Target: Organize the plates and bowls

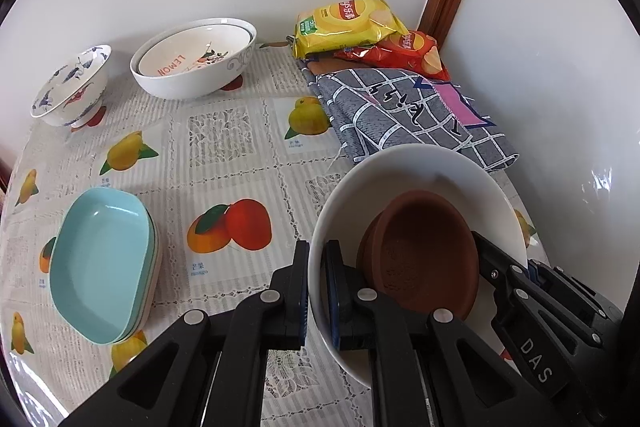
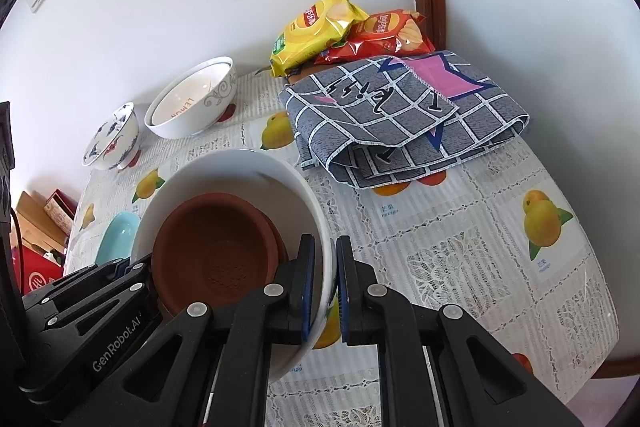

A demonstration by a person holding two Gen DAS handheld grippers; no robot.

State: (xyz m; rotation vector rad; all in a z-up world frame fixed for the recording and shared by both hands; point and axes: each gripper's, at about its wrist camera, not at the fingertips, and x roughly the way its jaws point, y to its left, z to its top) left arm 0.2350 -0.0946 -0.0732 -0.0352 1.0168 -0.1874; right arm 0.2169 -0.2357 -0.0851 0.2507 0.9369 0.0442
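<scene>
A large white bowl (image 1: 400, 167) (image 2: 240, 167) holds two nested brown clay dishes (image 1: 424, 251) (image 2: 216, 251) that lean inside it. My left gripper (image 1: 316, 251) is shut on the bowl's left rim, one finger inside and one outside. My right gripper (image 2: 325, 247) is shut on the opposite rim in the same way. Each gripper shows in the other's view, the right gripper (image 1: 516, 263) and the left gripper (image 2: 136, 265). The bowl hangs between them, tilted, apparently just off the fruit-print tablecloth (image 1: 224, 155).
A stack of teal oval dishes (image 1: 100, 267) (image 2: 120, 231) lies at the left. Two nested white bowls (image 1: 192, 59) and a blue-patterned bowl (image 1: 72, 87) stand by the back wall. A folded grey cloth (image 2: 400, 119) and chip bags (image 2: 320, 27) fill the corner.
</scene>
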